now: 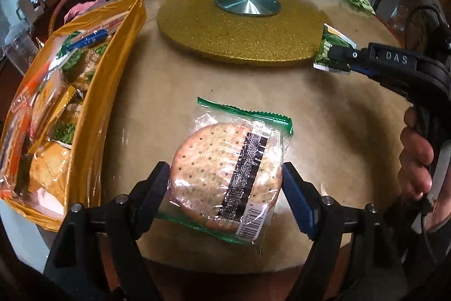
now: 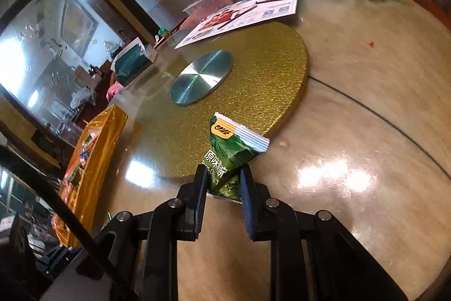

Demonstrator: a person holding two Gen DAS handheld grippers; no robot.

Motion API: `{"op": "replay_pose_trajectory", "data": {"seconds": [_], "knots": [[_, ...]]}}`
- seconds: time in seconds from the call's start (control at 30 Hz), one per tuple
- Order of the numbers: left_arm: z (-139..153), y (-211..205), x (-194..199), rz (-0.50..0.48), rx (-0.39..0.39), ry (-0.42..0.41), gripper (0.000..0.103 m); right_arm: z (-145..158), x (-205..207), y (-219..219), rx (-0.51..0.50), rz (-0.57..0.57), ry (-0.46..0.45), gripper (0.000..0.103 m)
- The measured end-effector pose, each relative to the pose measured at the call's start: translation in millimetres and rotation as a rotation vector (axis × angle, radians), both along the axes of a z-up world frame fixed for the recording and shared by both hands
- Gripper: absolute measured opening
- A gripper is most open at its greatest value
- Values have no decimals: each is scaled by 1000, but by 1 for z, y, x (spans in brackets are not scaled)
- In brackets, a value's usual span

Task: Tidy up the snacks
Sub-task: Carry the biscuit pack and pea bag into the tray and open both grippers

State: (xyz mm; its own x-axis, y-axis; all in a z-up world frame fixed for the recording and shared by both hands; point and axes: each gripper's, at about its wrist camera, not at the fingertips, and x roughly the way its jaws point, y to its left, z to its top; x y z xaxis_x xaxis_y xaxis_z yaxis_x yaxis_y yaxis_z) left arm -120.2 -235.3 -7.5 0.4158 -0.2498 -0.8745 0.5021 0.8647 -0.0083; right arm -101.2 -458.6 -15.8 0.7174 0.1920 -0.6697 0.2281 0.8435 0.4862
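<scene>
Currently left tongs [image 1: 227,188] clamped on a clear green-edged packet holding a round dotted cracker [image 1: 229,177] over the table's [image 1: 338,137] near edge, right tongs [image 2: 222,185] clamped on a small green foil snack sachet [image 2: 232,157] beside the gold glitter turntable [image 2: 253,81], orange plastic snack bin [image 1: 93,92] at left edge.

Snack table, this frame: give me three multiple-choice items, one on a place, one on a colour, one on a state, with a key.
1. Where does the gold box sit relative to the cracker pack?
A. To its left
B. To its right
C. Under it

2. What colour is the turntable?
A. Red
B. Glittery gold
C. White

3. What is the right gripper doing?
A. Hanging open
B. Resting in the box
C. Shut on the green packet

Key: 1 A, the left wrist view shows the box at left. 2 B, it shows in both views. 3 C, both fingers press the wrapper.
</scene>
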Motion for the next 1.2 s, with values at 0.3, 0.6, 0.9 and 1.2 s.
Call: {"op": "replay_pose_trajectory", "data": {"seconds": [0.3, 0.6, 0.9, 1.2], "knots": [[9, 30, -8, 24, -96, -15, 77, 10, -7, 22, 15, 31, 47, 22], [95, 128, 9, 208, -302, -146, 77, 60, 19, 92, -40, 208, -19, 22], [146, 206, 105, 347, -347, -268, 77, 103, 101, 189, -121, 385, -36, 22], [109, 210, 195, 325, -374, -100, 77, 109, 193, 245, -221, 443, -22, 22]]}}
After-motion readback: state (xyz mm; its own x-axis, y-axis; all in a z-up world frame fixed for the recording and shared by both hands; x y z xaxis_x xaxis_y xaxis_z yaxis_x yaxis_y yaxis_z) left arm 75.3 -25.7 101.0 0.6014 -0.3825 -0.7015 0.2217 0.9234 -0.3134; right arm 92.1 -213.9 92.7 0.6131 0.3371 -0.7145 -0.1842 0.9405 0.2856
